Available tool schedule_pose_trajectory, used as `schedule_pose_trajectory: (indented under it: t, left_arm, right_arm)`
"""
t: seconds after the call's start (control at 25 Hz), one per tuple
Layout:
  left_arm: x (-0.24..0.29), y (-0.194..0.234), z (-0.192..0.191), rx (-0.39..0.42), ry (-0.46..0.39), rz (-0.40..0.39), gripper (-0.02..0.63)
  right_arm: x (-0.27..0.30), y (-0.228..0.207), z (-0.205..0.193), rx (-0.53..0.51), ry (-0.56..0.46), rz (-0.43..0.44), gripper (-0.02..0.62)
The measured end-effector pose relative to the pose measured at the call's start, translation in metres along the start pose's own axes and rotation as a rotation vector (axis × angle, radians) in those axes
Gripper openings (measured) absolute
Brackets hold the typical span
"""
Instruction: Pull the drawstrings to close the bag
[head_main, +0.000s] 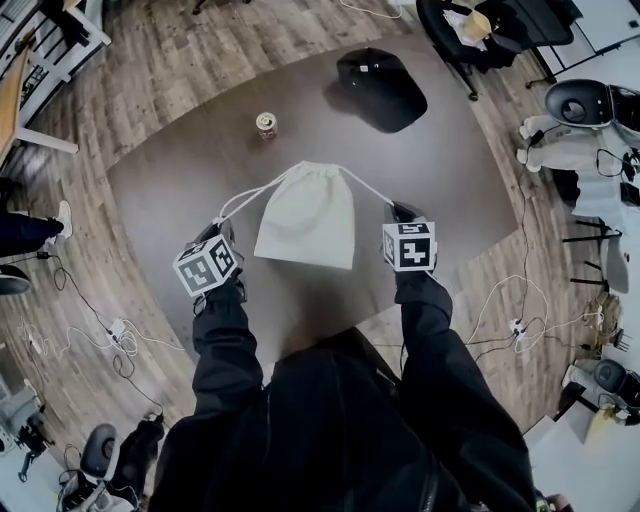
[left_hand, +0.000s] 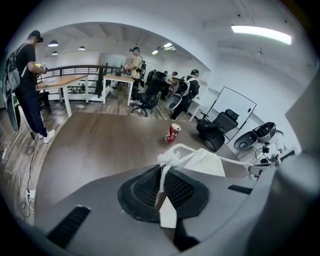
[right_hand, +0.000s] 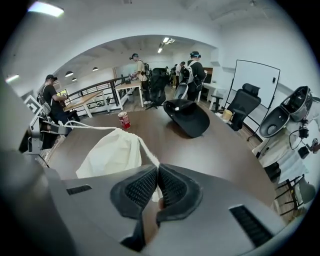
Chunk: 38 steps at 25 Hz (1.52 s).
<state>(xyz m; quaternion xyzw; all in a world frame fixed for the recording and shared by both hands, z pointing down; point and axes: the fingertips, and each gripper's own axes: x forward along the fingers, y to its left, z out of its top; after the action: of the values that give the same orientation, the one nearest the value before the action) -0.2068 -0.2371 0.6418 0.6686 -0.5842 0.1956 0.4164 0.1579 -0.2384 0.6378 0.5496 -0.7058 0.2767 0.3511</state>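
Observation:
A cream cloth drawstring bag (head_main: 308, 216) lies in the middle of the brown table (head_main: 170, 180), its gathered mouth pointing away from me. Two white cords run from the mouth, one to each side. My left gripper (head_main: 222, 230) is shut on the left drawstring (head_main: 250, 196), whose knotted end (left_hand: 168, 158) sticks out above the pads. My right gripper (head_main: 398, 212) is shut on the right drawstring (head_main: 366, 187), which enters between the pads (right_hand: 156, 181). The bag (right_hand: 111, 154) shows left of centre in the right gripper view and right of the jaws in the left gripper view (left_hand: 206, 162).
A red drink can (head_main: 266, 125) stands beyond the bag. A black bag or cap-like object (head_main: 380, 88) lies at the far right of the table. Office chairs (head_main: 585, 105), desks and several people (left_hand: 27, 80) stand around the room. Cables lie on the wooden floor.

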Motion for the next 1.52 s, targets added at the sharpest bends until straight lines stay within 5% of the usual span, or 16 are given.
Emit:
schedule_pose_trajectory:
  t: [0.24,0.64,0.8,0.84,0.92,1.16,1.32,1.52]
  left_arm:
    - [0.04,-0.002,-0.039,0.049,0.129,0.002,0.032]
    - [0.057,0.008,-0.067,0.146,0.155,0.019,0.034]
    - [0.046,0.003,-0.07,0.232,0.112,0.01,0.084]
    - [0.041,0.003,-0.073,0.237,0.111,0.01,0.146]
    - [0.029,0.004,-0.081,0.231,0.103,0.016,0.152]
    - [-0.024,-0.017,-0.068,0.254,-0.023,0.022,0.153]
    - [-0.067,-0.064,-0.039,0.316,-0.152,-0.03,0.152]
    - [-0.126,-0.133,-0.006,0.38,-0.32,-0.112,0.113]
  right_arm:
    - [0.039,0.011,-0.035,-0.007,0.104,0.056,0.026]
    - [0.059,0.021,-0.083,0.021,0.162,0.087,0.033]
    - [0.046,0.028,-0.09,0.055,0.147,0.13,0.203]
    - [0.041,0.029,-0.093,0.065,0.144,0.138,0.22]
    - [0.028,0.033,-0.1,0.081,0.13,0.152,0.237]
    - [-0.028,0.048,-0.071,0.06,-0.055,0.174,0.188]
    - [-0.085,0.067,-0.019,-0.012,-0.252,0.177,0.08]
    - [-0.163,0.088,0.04,-0.066,-0.48,0.181,0.04]
